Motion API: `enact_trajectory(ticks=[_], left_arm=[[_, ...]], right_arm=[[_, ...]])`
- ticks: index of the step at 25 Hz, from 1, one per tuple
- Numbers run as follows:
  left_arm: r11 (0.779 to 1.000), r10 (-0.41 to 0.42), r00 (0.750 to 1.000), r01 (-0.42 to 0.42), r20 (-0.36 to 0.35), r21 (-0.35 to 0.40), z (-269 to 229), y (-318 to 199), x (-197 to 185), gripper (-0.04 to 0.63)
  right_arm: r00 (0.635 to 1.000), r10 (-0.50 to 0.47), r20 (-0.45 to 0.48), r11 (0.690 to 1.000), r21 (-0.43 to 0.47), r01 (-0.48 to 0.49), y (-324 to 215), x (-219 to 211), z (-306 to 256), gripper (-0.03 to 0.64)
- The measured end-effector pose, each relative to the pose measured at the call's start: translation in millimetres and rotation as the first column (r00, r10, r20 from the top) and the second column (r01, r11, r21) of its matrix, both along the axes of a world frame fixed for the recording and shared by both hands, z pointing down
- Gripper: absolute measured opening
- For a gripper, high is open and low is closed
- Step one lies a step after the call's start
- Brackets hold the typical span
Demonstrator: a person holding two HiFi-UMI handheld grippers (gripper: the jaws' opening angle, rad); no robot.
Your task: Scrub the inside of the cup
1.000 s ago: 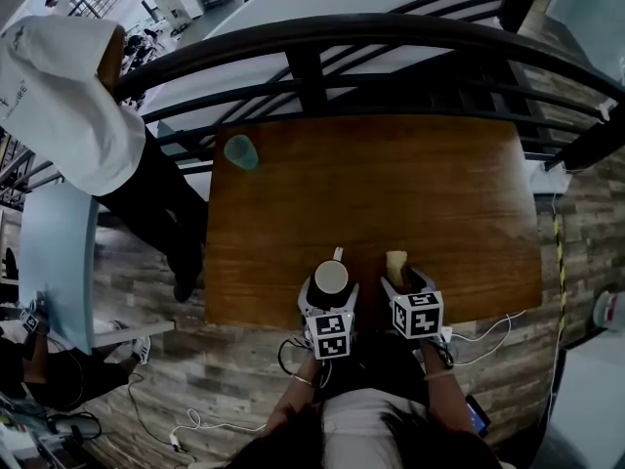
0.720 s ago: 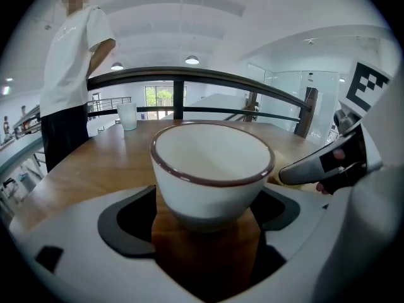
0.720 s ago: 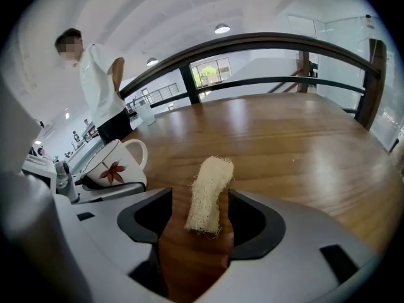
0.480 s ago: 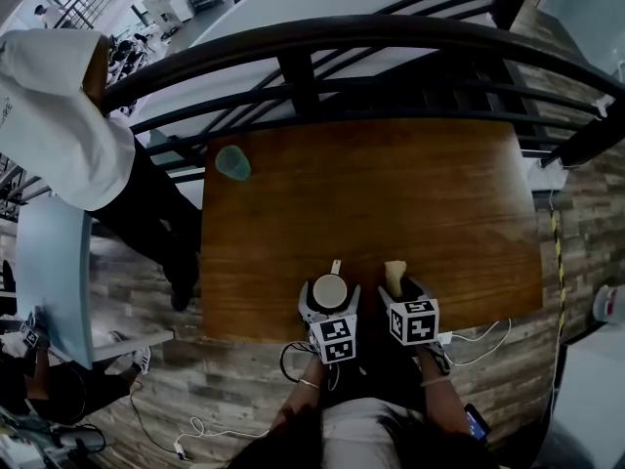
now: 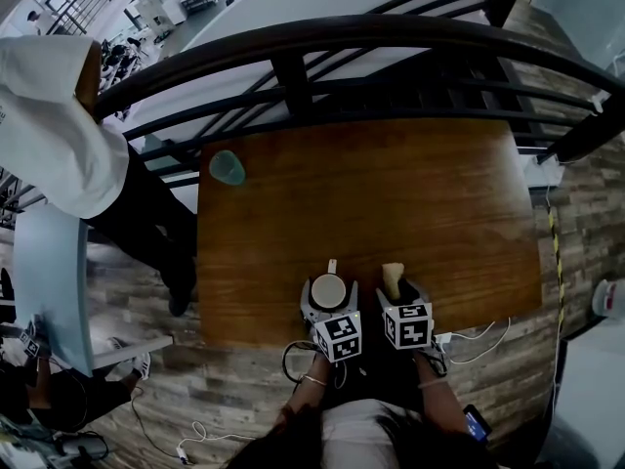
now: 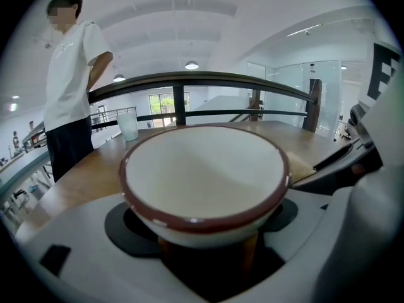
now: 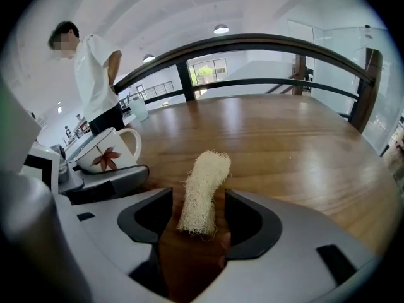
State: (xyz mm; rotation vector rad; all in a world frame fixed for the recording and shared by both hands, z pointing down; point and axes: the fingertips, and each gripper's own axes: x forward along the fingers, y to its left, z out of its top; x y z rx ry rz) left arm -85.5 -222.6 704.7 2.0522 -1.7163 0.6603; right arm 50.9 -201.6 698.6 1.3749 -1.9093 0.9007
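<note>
A white cup (image 5: 329, 289) with a brown rim and a red leaf motif stands upright near the table's front edge, handle pointing away from me. My left gripper (image 5: 329, 306) is shut on it. In the left gripper view its empty white inside (image 6: 205, 169) fills the picture above the left gripper (image 6: 207, 245). Just right of it, my right gripper (image 5: 400, 301) is shut on a pale loofah scrubber (image 5: 393, 279). The loofah (image 7: 203, 191) stands upright between the jaws of the right gripper (image 7: 201, 223). The cup (image 7: 107, 150) shows at that view's left, apart from the scrubber.
The brown wooden table (image 5: 410, 193) stretches ahead. A pale green tumbler (image 5: 228, 167) stands at its far left corner. A black railing (image 5: 322, 47) runs behind the table. A person in a white shirt (image 5: 49, 125) stands beyond the left edge. Cables (image 5: 479, 335) lie on the floor.
The head camera has shifted a little. Both grippers keep their hold and stay side by side near the table's front edge.
</note>
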Motion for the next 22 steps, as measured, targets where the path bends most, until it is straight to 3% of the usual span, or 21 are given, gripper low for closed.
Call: enact_trajectory(ticks=[6,14,22], left_arm=[[1.0,-0.007,1.0,0.007,-0.008,0.006,-0.5,-2.1,-4.7,0.407],[1.0,-0.001,1.0,0.001,-0.025,0.027,-3.3,-3.7,-6.1,0.403],[0.995,0.052,0.998,-0.049,-0.034,0.092,-19.6,-6.8,-6.8,0.403]], right_arm=[[0.999,-0.002,-0.047,1.0,0.016,0.002,2.8,-2.5,0.9,0.264],[0.99,-0.01,-0.144,0.998,0.06,0.019,1.5,4.4,2.3,0.172],[0.988,-0.048,-0.146,0.997,0.054,0.056,1.2,-10.5,-1.8,0.096]])
